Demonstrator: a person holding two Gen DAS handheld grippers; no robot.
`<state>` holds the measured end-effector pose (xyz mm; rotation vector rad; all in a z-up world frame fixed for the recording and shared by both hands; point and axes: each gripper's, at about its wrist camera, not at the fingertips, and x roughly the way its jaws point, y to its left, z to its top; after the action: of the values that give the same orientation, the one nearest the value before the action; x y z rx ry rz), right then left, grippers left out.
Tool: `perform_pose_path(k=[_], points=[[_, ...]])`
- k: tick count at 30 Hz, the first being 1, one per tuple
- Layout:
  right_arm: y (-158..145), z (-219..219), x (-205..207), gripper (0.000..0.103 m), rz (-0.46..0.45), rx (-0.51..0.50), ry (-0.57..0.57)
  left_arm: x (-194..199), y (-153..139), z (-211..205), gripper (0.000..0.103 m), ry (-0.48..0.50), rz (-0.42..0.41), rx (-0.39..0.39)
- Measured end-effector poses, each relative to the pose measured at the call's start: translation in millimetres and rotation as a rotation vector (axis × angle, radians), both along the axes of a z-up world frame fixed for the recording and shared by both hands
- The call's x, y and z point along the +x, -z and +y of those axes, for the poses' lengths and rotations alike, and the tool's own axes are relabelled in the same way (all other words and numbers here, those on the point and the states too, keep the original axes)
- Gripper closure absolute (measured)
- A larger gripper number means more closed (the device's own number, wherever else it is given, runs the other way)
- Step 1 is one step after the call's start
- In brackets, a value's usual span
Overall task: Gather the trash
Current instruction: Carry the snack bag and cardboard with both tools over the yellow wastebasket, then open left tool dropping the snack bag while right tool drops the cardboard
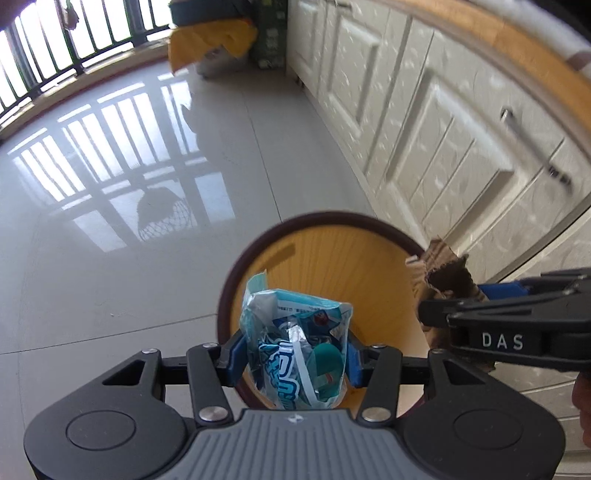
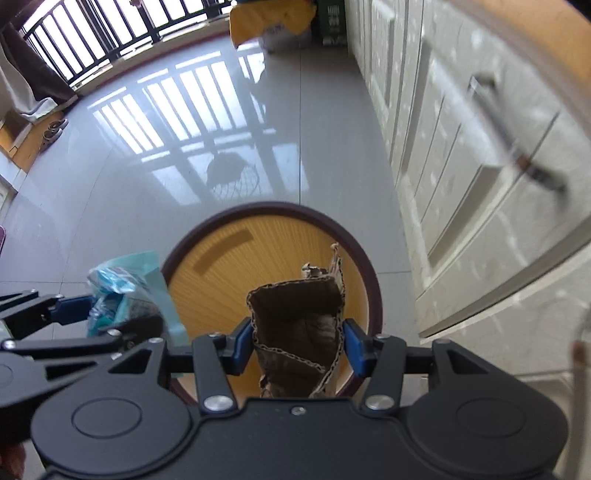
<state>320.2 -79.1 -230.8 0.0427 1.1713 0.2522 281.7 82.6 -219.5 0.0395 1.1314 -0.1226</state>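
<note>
My left gripper (image 1: 295,356) is shut on a crumpled blue and white plastic wrapper (image 1: 295,343), held right above the open mouth of a round bin (image 1: 314,251) with a yellow wood-look inside and a dark brown rim. My right gripper (image 2: 298,345) is shut on a torn piece of brown corrugated cardboard (image 2: 297,314), which hangs over the same bin (image 2: 229,266). In the left wrist view the right gripper (image 1: 458,295) enters from the right with the cardboard (image 1: 443,273) at the bin's right rim. In the right wrist view the left gripper (image 2: 96,317) and its wrapper (image 2: 125,284) are at the bin's left rim.
The bin stands on a glossy grey tiled floor (image 1: 110,221) beside white cabinet doors (image 1: 443,129) with metal bar handles (image 2: 517,155). Far back are a barred window (image 2: 92,37), a yellow cloth over some items (image 1: 210,40) and a green box (image 1: 271,33). Shoes (image 2: 53,129) lie at left.
</note>
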Motion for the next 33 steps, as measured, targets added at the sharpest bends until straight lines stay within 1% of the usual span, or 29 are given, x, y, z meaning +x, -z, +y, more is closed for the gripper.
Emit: perform_pose_path(k=[5,12,18,20,22,27,30,31,32,33], points=[[21.5,-4.8,13.7,0.051,0.038,0.007,-0.015,12.4,28.1,-1.0,0.051,0.008,0.050,0.002],[43.4,3.5,23.9,0.050,0.081,0.025,-0.068,25.8,57.9,-1.2,0.051,0.025,0.105,0.012],[57.1,2.7,32.0,0.050,0.107,0.030,-0.065,29.2,67.8,-3.4,0.051,0.054,0.116,0.031],[58.9,1.6,33.0,0.050,0.113,0.039,-0.058,31.3,68.2,-4.8,0.049,0.060,0.109,0.034],[60.2,-0.7,35.9,0.048,0.112,0.043,-0.044,33.5,67.7,-5.6,0.046,0.067,0.104,0.023],[60.7,-2.5,35.7,0.046,0.118,0.051,-0.033,33.0,68.4,-9.8,0.044,0.084,0.110,0.011],[60.1,-3.9,36.3,0.042,0.118,0.059,-0.027,30.9,67.9,-9.0,0.034,0.085,0.110,0.006],[59.9,-4.4,36.6,0.039,0.118,0.060,-0.023,30.9,67.8,-8.4,0.032,0.085,0.110,0.004],[60.1,-5.3,37.0,0.031,0.118,0.062,-0.020,30.2,67.6,-7.7,0.028,0.083,0.111,0.002],[60.8,-6.1,37.2,0.027,0.121,0.065,-0.018,29.8,67.4,-7.0,0.026,0.081,0.112,0.000]])
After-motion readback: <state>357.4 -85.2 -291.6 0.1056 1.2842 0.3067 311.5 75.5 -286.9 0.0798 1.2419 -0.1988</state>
